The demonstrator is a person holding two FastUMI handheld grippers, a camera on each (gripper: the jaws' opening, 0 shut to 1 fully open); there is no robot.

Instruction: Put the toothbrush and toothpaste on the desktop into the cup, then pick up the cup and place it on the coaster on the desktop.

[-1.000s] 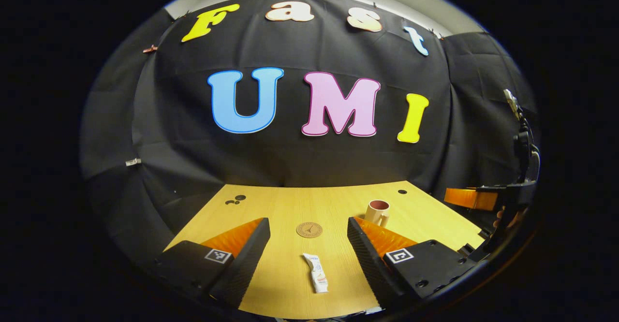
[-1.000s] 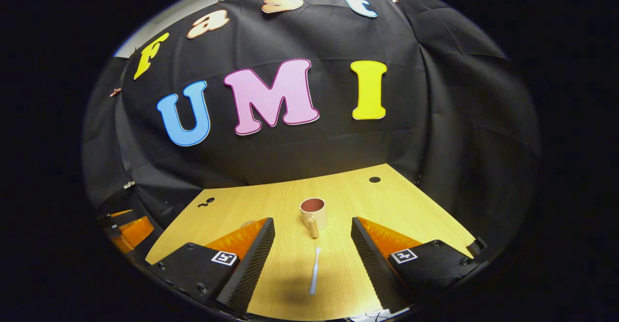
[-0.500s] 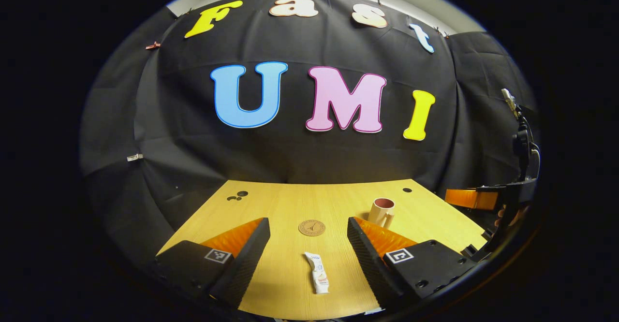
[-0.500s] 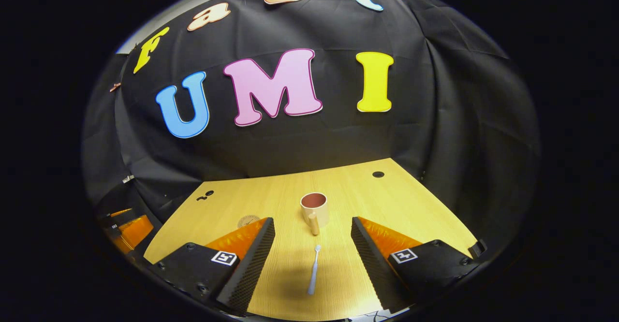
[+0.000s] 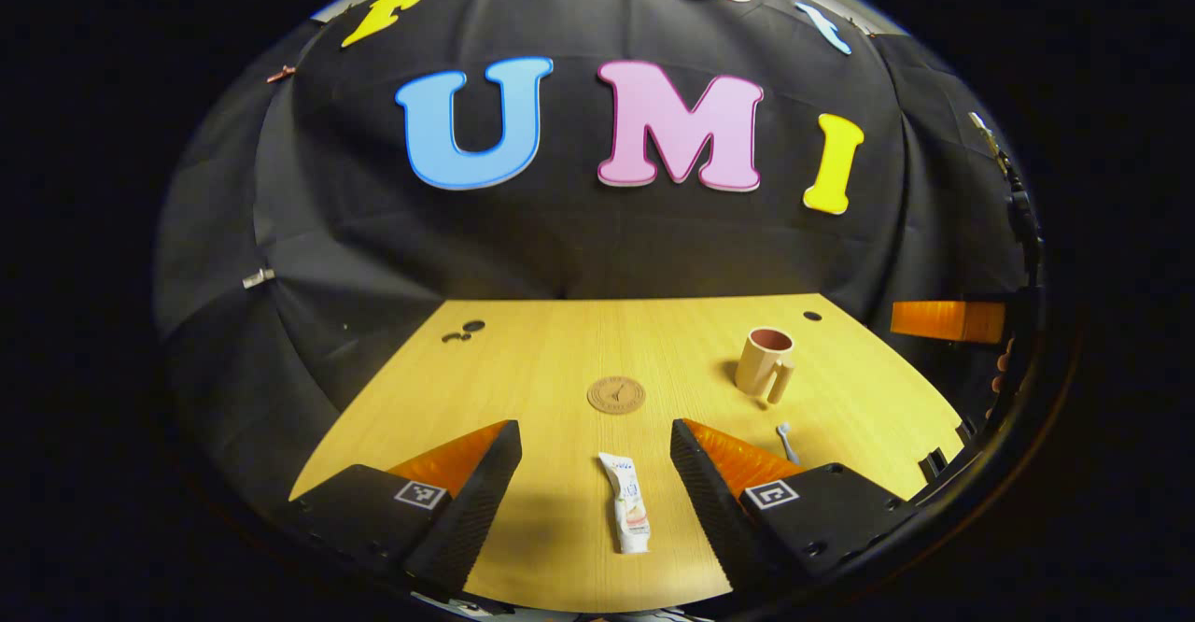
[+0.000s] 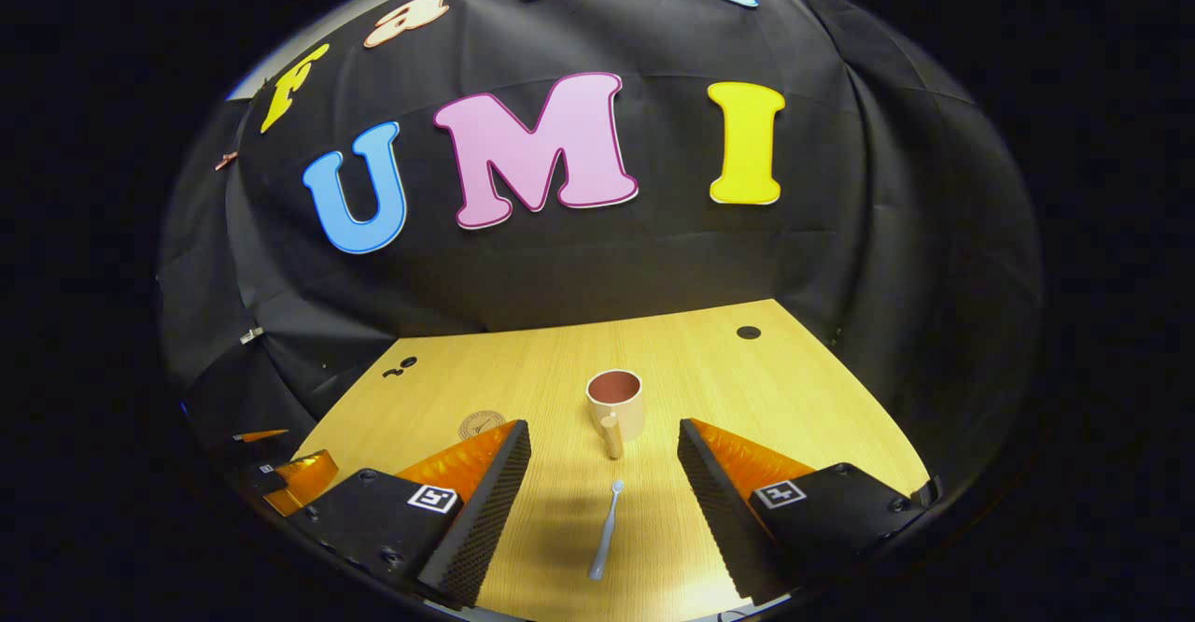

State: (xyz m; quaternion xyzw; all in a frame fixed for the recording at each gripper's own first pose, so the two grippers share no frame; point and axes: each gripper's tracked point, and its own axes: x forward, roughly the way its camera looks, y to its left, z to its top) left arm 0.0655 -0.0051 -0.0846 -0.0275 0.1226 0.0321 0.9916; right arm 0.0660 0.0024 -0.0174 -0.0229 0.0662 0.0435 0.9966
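Note:
A white toothpaste tube (image 5: pixel 627 514) lies flat on the wooden desk between the fingers of my left gripper (image 5: pixel 591 484), which hangs open just above it. Beyond it sits a round brown coaster (image 5: pixel 616 394), and a beige cup (image 5: pixel 765 364) with a dark inside stands upright at the right. In the right gripper view a pale toothbrush (image 6: pixel 605 530) lies lengthwise between the fingers of my open right gripper (image 6: pixel 604 489), with the cup (image 6: pixel 615 403) straight ahead, handle toward me. The toothbrush head (image 5: pixel 786 438) peeks out beside my left gripper's right finger.
The wooden desk (image 5: pixel 560 351) ends at the black cloth wall behind. Small dark holes (image 5: pixel 464 330) mark its back left, another hole (image 6: pixel 748 332) its back right. The right gripper's body (image 5: pixel 948 320) shows at the right edge of the left gripper view, with a hand below it.
Both grippers have tilted downward and moved forward over the desk. The toothpaste and toothbrush now sit higher between the fingers, and the toothbrush head has come into the left gripper view.

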